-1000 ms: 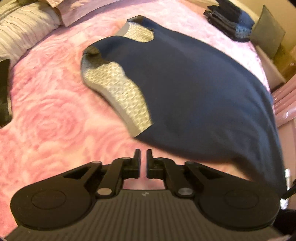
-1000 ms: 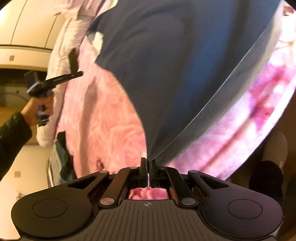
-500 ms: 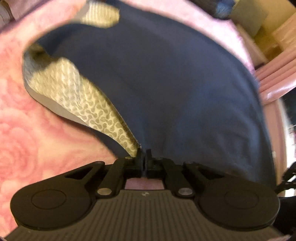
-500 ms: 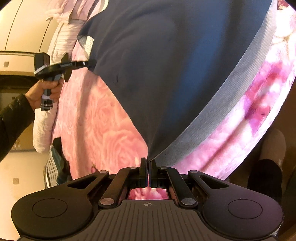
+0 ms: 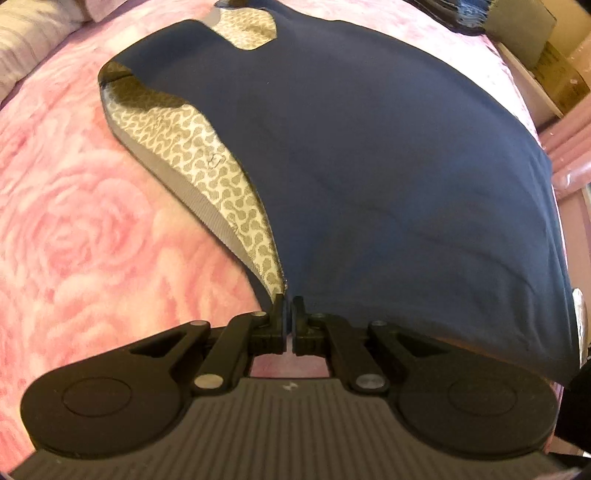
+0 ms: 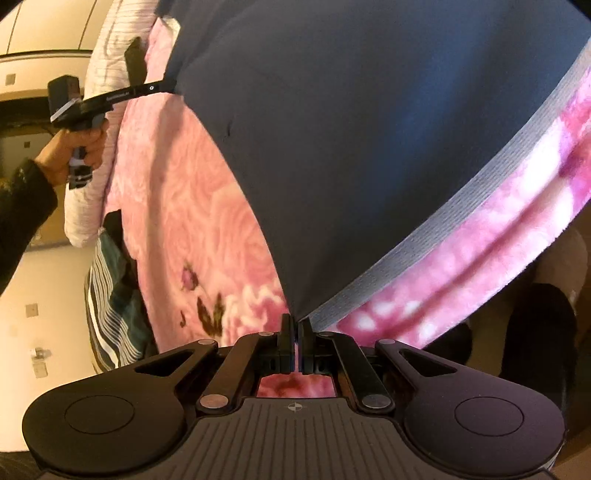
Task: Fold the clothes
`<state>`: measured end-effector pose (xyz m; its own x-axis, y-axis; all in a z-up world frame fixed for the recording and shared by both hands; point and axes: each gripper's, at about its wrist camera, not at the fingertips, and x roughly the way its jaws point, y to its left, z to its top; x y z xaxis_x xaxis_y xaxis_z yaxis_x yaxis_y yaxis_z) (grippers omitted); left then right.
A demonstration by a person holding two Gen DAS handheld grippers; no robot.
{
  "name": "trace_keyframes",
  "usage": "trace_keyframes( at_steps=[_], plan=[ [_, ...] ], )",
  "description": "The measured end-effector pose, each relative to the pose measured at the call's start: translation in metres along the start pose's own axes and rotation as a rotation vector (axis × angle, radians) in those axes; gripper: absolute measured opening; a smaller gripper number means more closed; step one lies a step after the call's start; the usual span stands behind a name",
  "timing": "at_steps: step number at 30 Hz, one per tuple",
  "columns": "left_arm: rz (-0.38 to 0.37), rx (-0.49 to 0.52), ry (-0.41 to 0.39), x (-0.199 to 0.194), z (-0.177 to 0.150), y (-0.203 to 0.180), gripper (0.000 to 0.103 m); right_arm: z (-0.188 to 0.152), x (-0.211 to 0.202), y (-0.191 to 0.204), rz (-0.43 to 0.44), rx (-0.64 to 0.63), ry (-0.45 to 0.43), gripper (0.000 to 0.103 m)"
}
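A navy sleeveless top [image 5: 388, 177] with a patterned cream-and-grey lining [image 5: 207, 162] lies spread on a pink rose-print blanket [image 5: 74, 229]. My left gripper [image 5: 289, 299] is shut on the edge of the top at the armhole, where lining meets navy cloth. In the right wrist view the same navy top [image 6: 351, 129] fills the upper frame, its grey ribbed hem [image 6: 461, 214] running diagonally. My right gripper [image 6: 295, 322] is shut on the hem corner. The left gripper [image 6: 162, 86] also shows there, held by a person's hand [image 6: 79, 146], pinching the far edge.
A stack of dark folded clothes [image 5: 461, 14] sits at the far end of the bed. A pale ribbed pillow [image 5: 33, 33] lies at the far left. The blanket's edge [image 6: 480, 266] hangs over the bedside, with dark shoes [image 6: 535, 339] on the floor below. A striped cloth [image 6: 110, 295] hangs nearby.
My left gripper moved from above the blanket up to the top's armhole edge and closed on it. The right gripper kept its hold on the hem corner throughout.
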<state>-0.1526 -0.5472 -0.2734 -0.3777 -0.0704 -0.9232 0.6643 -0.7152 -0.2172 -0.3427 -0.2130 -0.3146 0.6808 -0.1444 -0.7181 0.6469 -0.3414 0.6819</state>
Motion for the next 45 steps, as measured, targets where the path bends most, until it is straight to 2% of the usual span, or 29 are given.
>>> trace_keyframes(
  at_steps=[5, 7, 8, 9, 10, 11, 13, 14, 15, 19, 23, 26, 29, 33, 37, 39, 41, 42, 43, 44, 45],
  plan=[
    [0.049, -0.059, -0.005, -0.013, 0.002, -0.001, 0.003, 0.003, -0.015, -0.005, -0.042, 0.022, -0.039, 0.0],
    [0.078, -0.069, -0.003, -0.022, 0.003, -0.006, 0.006, 0.008, -0.03, -0.006, -0.083, 0.015, -0.073, 0.003],
    [0.079, -0.076, -0.006, -0.025, 0.001, -0.008, 0.006, 0.011, -0.039, -0.005, -0.109, 0.008, -0.095, 0.02],
    [0.079, -0.088, -0.012, -0.03, -0.001, -0.009, 0.006, 0.015, -0.048, -0.007, -0.125, 0.006, -0.119, 0.054],
    [0.079, -0.101, -0.018, -0.036, -0.002, -0.009, 0.006, 0.02, -0.059, -0.009, -0.138, 0.006, -0.145, 0.07],
    [0.079, -0.113, -0.024, -0.041, -0.004, -0.01, 0.007, 0.024, -0.069, -0.011, -0.152, 0.006, -0.17, 0.076],
    [0.072, -0.141, -0.041, -0.046, -0.003, -0.019, 0.014, 0.033, -0.089, -0.016, -0.179, 0.006, -0.22, 0.076],
    [0.07, -0.152, -0.048, -0.046, -0.001, -0.025, 0.024, 0.038, -0.101, -0.017, -0.191, -0.002, -0.245, 0.076],
    [0.068, -0.163, -0.056, -0.047, 0.001, -0.03, 0.026, 0.044, -0.112, -0.019, -0.202, -0.011, -0.27, 0.076],
    [0.064, -0.197, -0.094, -0.049, 0.022, -0.055, 0.026, 0.072, -0.153, -0.023, -0.229, -0.06, -0.369, 0.076],
    [0.093, -0.177, -0.108, -0.03, 0.069, -0.068, 0.028, 0.124, -0.182, -0.039, -0.235, -0.1, -0.417, 0.076],
    [0.13, -0.138, -0.103, -0.006, 0.111, -0.069, 0.033, 0.172, -0.191, -0.053, -0.244, -0.166, -0.405, 0.076],
    [0.167, -0.1, -0.099, 0.017, 0.152, -0.07, 0.038, 0.212, -0.192, -0.07, -0.284, -0.256, -0.338, 0.076],
    [0.216, -0.049, -0.093, 0.049, 0.207, -0.072, 0.042, 0.239, -0.205, -0.087, -0.321, -0.354, -0.313, 0.076],
    [0.256, 0.038, -0.048, 0.08, 0.247, -0.04, 0.05, 0.248, -0.202, -0.099, -0.329, -0.383, -0.268, 0.076],
    [0.241, 0.064, 0.004, 0.096, 0.259, -0.021, 0.054, 0.249, -0.199, -0.101, -0.325, -0.388, -0.251, 0.076],
    [0.16, 0.042, 0.116, 0.113, 0.262, -0.003, 0.054, 0.249, -0.196, -0.102, -0.322, -0.375, -0.244, 0.076],
    [0.14, 0.045, 0.124, 0.113, 0.262, 0.001, 0.05, 0.249, -0.194, -0.103, -0.325, -0.364, -0.242, 0.076],
    [0.121, 0.049, 0.129, 0.112, 0.262, 0.004, 0.038, 0.249, -0.192, -0.103, -0.328, -0.353, -0.241, 0.076],
    [0.127, 0.046, 0.134, 0.106, 0.257, 0.009, 0.002, 0.25, -0.19, -0.101, -0.335, -0.347, -0.241, 0.076],
    [0.133, 0.043, 0.138, 0.1, 0.252, 0.013, 0.0, 0.252, -0.189, -0.098, -0.343, -0.343, -0.242, 0.076]
  ],
)
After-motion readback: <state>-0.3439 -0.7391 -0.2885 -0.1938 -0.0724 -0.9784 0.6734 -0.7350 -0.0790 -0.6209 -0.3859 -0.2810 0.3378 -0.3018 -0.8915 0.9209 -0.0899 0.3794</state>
